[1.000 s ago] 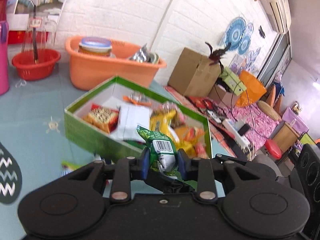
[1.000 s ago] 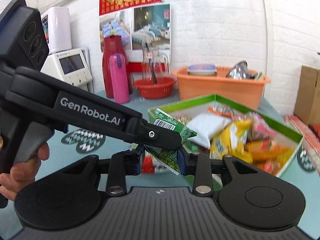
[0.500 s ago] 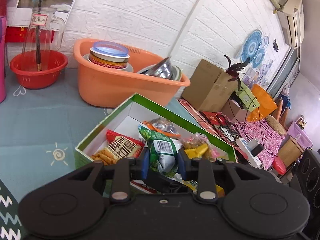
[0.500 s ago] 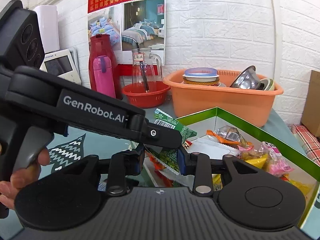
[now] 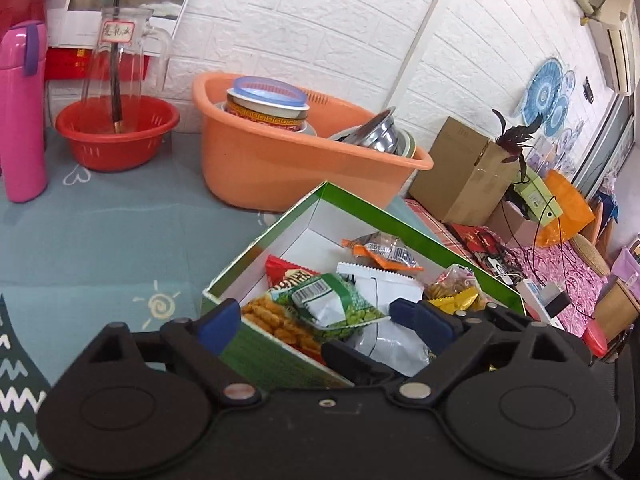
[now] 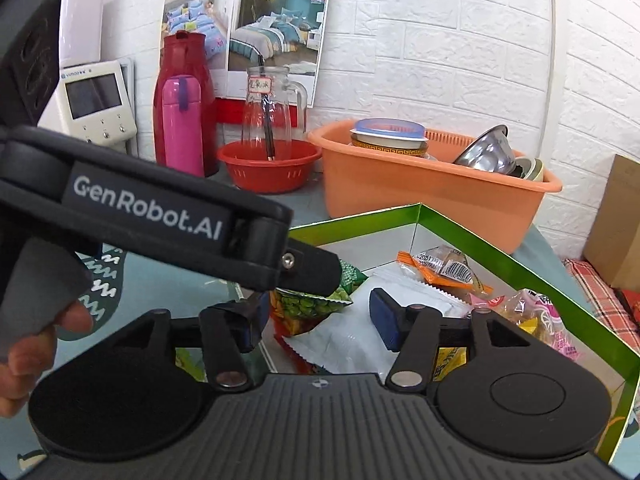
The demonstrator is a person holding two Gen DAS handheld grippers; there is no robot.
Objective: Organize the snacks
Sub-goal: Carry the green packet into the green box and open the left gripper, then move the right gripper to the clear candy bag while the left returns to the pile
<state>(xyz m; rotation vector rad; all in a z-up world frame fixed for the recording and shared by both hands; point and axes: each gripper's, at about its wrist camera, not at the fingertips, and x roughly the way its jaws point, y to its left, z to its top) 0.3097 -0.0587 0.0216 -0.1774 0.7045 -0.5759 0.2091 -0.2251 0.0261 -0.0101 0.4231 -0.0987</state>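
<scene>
While both your grippers open over the box (image 5: pixel 362 210), neither presses anything. Your left gripper (image 5: pixel 316 322) stands wide, its pads clear of the green pea bag (image 5: pixel 340 306), which lies between them on the snacks inside. Your right gripper (image 6: pixel 316 320) is spread too, the bag's corner showing between its pads without contact. The box's near wall sits just under your left pad, and the orange tub (image 5: pixel 280 168) stands close behind. Open table (image 5: pixel 120 232) lies to the left. One pea bag, one white packet (image 5: pixel 384 280), one orange packet (image 5: pixel 380 254), two basins.
</scene>
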